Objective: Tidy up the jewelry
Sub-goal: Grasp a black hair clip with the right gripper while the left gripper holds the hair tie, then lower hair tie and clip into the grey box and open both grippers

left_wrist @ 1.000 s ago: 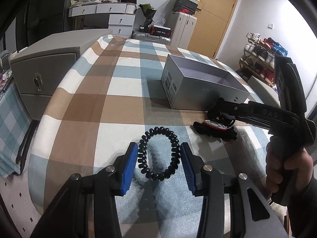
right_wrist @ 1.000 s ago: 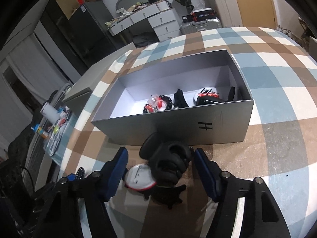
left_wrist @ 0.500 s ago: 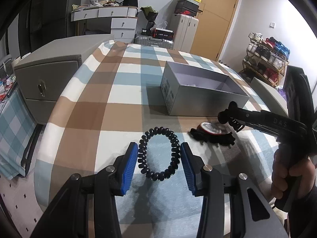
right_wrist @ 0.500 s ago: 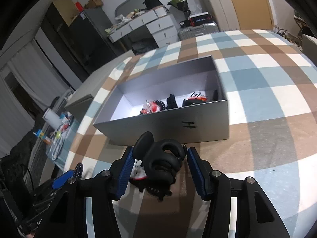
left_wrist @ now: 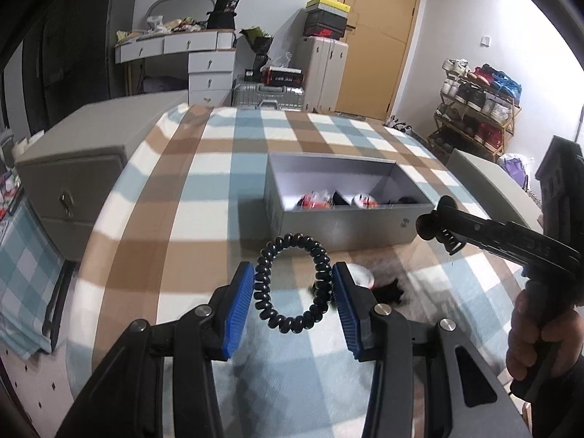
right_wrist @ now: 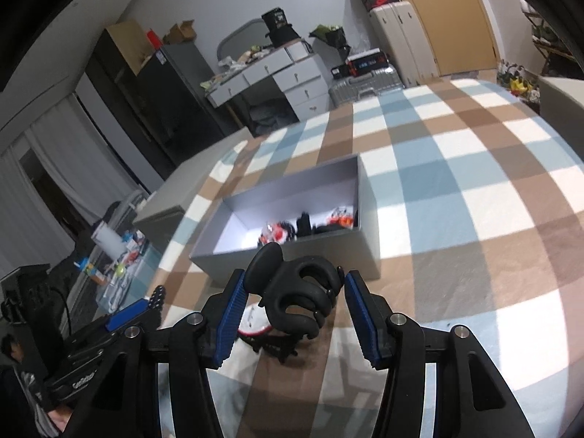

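Gripping spiral bracelet [left_wrist: 294, 284]; claw clip [right_wrist: 297, 297]

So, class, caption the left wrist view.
Left gripper holds a black coiled bracelet above the plaid table, near the open grey box.

A wooden door [left_wrist: 379, 36], a shoe rack [left_wrist: 478, 106] and a white drawer desk [left_wrist: 197, 54] line the walls.

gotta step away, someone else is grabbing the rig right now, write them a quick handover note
Left gripper: shut on the black coil bracelet, lifted off the table.
Right gripper: shut on the black claw clip, also lifted.
Grey box: open on the checked tablecloth, several pieces already inside.
Left to do: drop both held pieces into the box, then collect the red-and-white piece on the cloth in front of it.
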{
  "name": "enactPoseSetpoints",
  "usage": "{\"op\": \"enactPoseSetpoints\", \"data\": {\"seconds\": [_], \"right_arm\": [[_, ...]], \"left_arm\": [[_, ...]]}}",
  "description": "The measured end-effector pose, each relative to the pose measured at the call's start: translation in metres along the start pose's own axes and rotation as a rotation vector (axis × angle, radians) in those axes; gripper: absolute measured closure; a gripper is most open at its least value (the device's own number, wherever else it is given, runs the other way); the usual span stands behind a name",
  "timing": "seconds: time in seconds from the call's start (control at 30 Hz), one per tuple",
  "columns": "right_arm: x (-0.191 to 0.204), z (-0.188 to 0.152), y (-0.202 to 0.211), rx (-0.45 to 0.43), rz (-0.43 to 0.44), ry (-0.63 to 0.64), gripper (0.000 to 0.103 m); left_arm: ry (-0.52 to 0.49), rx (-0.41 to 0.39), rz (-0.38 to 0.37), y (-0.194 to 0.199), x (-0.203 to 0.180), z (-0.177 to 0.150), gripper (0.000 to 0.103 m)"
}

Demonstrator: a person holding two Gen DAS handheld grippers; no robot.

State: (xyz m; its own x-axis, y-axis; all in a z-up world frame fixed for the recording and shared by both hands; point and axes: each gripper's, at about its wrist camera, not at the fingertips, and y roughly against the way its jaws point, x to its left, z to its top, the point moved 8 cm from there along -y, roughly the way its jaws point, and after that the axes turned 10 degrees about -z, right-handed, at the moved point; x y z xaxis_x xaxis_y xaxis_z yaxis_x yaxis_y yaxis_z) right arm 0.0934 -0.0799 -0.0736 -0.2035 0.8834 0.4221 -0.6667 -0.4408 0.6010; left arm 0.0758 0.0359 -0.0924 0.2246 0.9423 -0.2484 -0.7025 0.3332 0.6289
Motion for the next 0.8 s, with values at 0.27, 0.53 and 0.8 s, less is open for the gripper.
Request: {"op": "enactPoseSetpoints", "data": {"seconds": [0.27, 0.53, 0.8], "right_arm": [[0.004, 0.028, 0.012, -0.052, 0.018, 0.032, 0.050], [0.010, 0.054, 0.005, -0.067, 0.046, 0.058, 0.050], [0.021, 0.069, -0.014, -0.058, 0.072, 0.090, 0.050]], "left_arm": [[-0.043, -0.027, -0.027, -0.015, -0.009, 0.031, 0.065], [-0.042, -0.046, -0.053, -0.029, -0.009, 0.057, 0.065], [-0.026, -0.005, -0.112, -0.054, -0.017, 0.067, 0.065]]}}
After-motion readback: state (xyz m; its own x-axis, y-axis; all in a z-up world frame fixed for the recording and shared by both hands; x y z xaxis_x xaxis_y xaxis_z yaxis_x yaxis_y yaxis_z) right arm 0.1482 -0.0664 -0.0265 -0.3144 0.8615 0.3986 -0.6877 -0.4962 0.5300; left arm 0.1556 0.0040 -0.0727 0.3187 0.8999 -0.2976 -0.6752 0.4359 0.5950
